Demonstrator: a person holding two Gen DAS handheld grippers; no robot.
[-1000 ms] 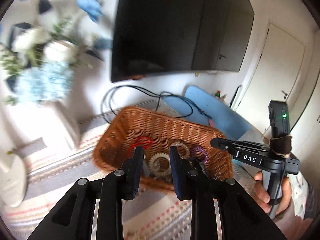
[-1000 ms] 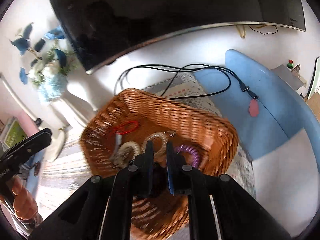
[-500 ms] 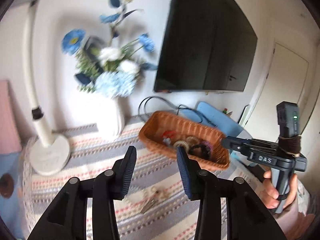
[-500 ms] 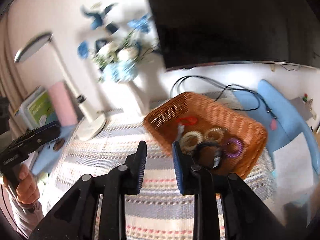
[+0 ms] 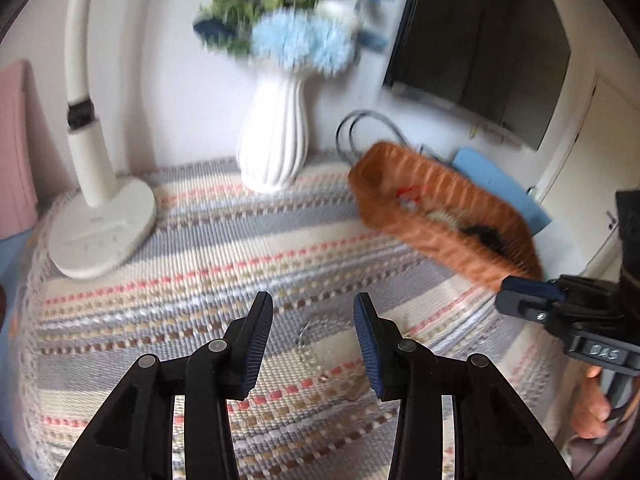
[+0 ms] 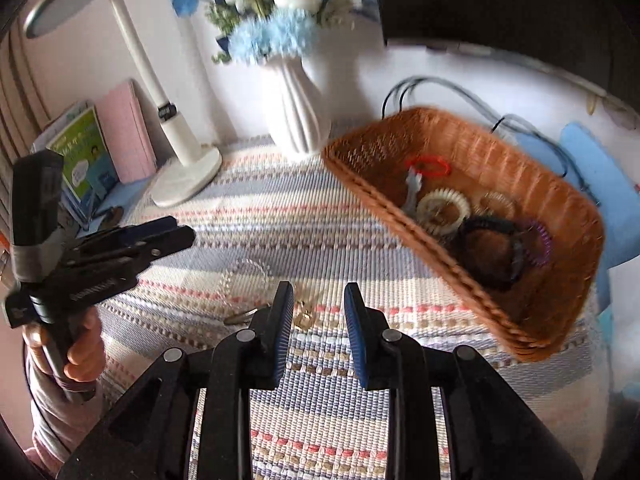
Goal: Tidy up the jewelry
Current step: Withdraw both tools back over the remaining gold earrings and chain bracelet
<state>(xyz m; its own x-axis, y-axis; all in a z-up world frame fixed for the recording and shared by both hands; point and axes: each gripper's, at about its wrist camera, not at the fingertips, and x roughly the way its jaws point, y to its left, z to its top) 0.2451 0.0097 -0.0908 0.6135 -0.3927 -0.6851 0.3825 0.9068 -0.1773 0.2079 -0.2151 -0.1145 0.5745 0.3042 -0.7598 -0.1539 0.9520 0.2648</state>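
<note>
In the left wrist view, the left claw (image 5: pixel 313 322) stands open and empty at lower centre, over a clear beaded bracelet (image 5: pixel 316 340) lying on the striped woven cloth of the table (image 5: pixel 200 248). In the right wrist view, the right claw (image 6: pixel 314 309) is likewise open and empty above small gold pieces (image 6: pixel 305 314); the brown wicker basket (image 6: pixel 552 208) at right already holds several hair ties and rings. Judged so, the task is partly done, with these loose pieces left.

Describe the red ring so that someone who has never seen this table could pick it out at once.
Find the brown wicker basket on the striped cloth, right of the white vase. The red ring lies inside, at the end nearest the vase. It is the only red piece; its neighbours are cream, black and purple.
</note>
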